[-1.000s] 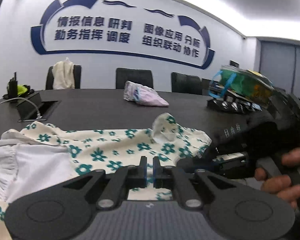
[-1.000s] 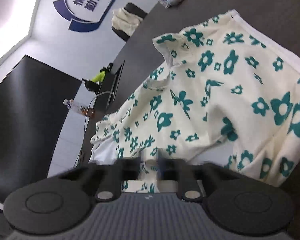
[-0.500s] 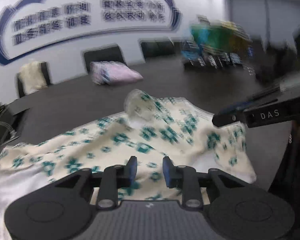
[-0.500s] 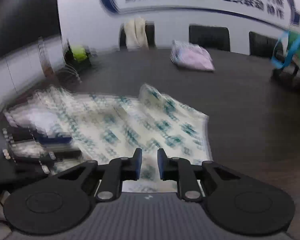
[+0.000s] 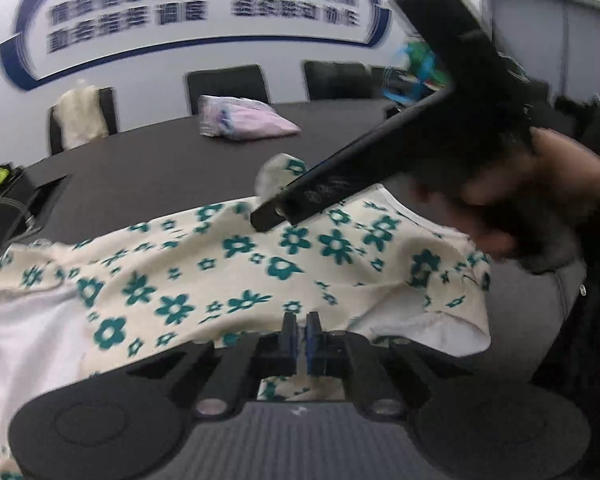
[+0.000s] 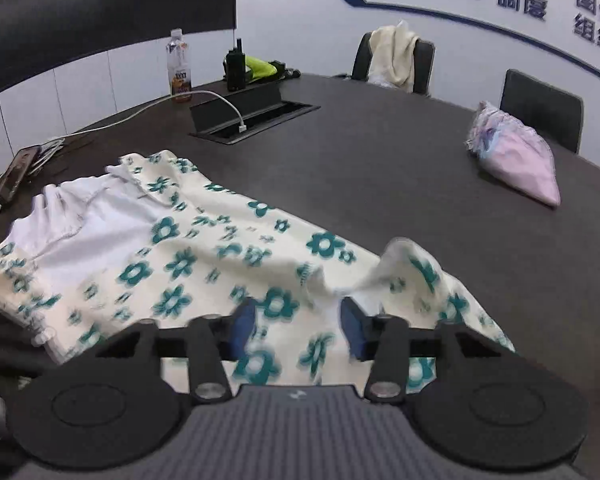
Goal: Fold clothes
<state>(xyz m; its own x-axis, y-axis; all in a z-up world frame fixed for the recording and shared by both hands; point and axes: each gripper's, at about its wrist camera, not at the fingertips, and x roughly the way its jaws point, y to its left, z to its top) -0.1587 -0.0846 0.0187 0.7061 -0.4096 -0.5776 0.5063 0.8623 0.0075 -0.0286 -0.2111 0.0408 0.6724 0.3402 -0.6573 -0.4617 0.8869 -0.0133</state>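
Observation:
A cream garment with teal flowers (image 5: 260, 264) lies crumpled on the dark table (image 5: 148, 168), its white inside showing at the left. My left gripper (image 5: 300, 332) is shut on the garment's near edge. My right gripper (image 6: 296, 328) is open, its blue-padded fingers (image 6: 242, 330) standing apart just above the garment (image 6: 188, 256). In the left wrist view the right gripper's black finger (image 5: 324, 192) reaches down from the upper right to the cloth.
A folded pink garment (image 6: 516, 160) lies further back on the table. A cable box (image 6: 252, 116), a bottle (image 6: 179, 68), a radio (image 6: 236, 66) and a phone (image 6: 14, 172) sit at the left. Chairs (image 5: 228, 84) line the far edge.
My left gripper opened half a second ago and has shut on the garment's edge. My right gripper has swung round over the cloth and opened wide.

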